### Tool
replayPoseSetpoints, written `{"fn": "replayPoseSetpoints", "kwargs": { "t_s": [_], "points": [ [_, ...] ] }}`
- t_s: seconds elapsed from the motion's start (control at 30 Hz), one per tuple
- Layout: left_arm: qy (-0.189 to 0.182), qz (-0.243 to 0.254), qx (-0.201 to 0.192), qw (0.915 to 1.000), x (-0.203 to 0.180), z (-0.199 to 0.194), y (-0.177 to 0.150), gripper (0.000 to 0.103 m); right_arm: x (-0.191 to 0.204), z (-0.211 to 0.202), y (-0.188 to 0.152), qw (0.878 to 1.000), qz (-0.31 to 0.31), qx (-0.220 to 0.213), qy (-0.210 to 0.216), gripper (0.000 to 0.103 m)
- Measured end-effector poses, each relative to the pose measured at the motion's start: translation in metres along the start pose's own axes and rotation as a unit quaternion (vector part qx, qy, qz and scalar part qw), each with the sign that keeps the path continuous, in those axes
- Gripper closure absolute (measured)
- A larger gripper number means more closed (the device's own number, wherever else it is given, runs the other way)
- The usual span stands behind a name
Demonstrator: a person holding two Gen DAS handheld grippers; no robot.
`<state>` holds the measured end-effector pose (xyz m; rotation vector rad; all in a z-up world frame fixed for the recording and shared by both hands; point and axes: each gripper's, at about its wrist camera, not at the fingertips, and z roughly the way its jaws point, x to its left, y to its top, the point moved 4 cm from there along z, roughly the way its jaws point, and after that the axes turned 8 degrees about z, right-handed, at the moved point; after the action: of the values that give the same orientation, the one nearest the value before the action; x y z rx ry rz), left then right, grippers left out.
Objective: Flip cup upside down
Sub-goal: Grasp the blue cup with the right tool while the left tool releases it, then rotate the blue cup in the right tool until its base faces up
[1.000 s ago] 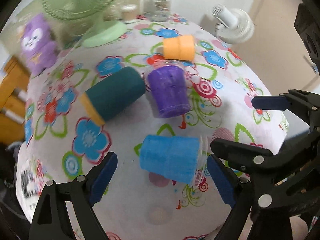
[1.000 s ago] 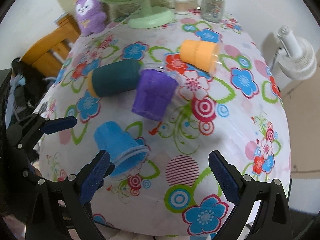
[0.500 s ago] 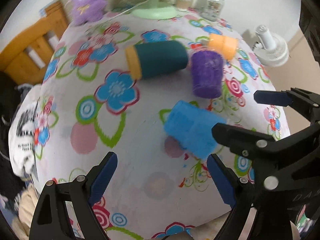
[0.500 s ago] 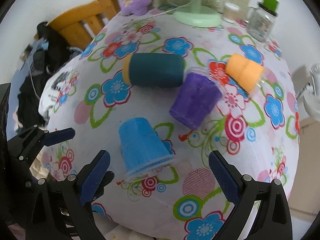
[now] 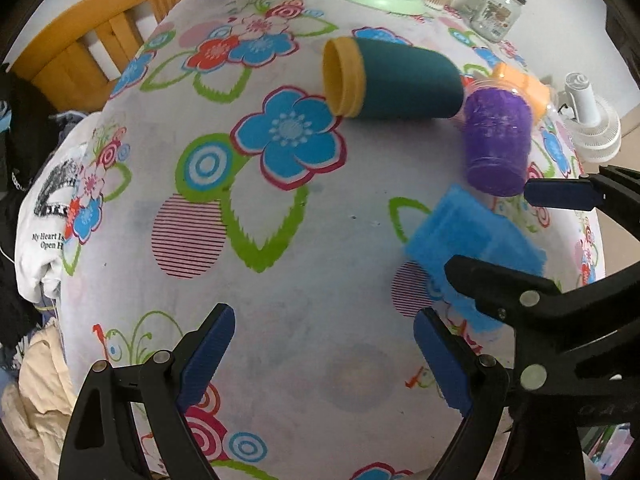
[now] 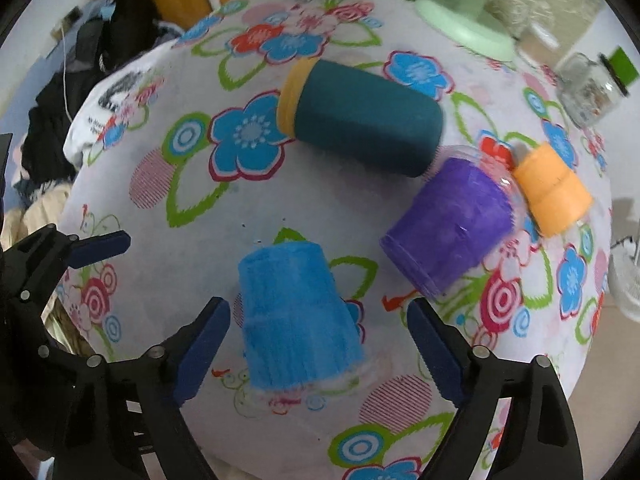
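Right wrist view: four cups counted on a flowered desk

A desk (image 6: 280,208) covered with a flowered cloth is seen; a wooden frame (image 5: 100,36) and piled clothes (image 6: 52,128) lie beyond it. Four cups are counted: blue cup (image 6: 294,320), purple cup (image 6: 452,224), orange cup (image 6: 554,192) and teal cup (image 6: 364,120). One green fan base (image 6: 464,26) and one jar (image 6: 588,92) are seen at the far edge. The blue cup is framed between the wide-open fingers of the right tool (image 6: 318,350), untouched. The left tool (image 5: 324,358) is spread wide and nothing is held.
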<state>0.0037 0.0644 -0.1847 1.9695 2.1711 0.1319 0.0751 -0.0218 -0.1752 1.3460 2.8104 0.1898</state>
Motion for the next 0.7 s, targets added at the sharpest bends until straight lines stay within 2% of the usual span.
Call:
{"fn": "replayPoseSetpoints", "kwargs": {
  "t_s": [0.43, 0.53, 0.6, 0.7],
  "points": [
    [0.010, 0.004, 0.024, 0.9997, 0.002, 0.019, -0.003, 0.011, 0.008, 0.031, 0.007, 0.996, -0.054, 0.069, -0.018, 0.018],
    [0.009, 0.001, 0.028, 0.9996, 0.003, 0.024, -0.003, 0.011, 0.012, 0.040, 0.009, 0.995, -0.058, 0.083, -0.014, 0.026],
    [0.014, 0.004, 0.028, 0.9995, 0.001, 0.025, -0.003, 0.011, 0.013, 0.045, 0.009, 0.994, -0.057, 0.096, -0.007, 0.037],
    [0.015, 0.004, 0.028, 0.9995, 0.001, 0.026, -0.005, 0.011, 0.013, 0.047, 0.009, 0.994, -0.057, 0.095, -0.007, 0.038]
  ]
}}
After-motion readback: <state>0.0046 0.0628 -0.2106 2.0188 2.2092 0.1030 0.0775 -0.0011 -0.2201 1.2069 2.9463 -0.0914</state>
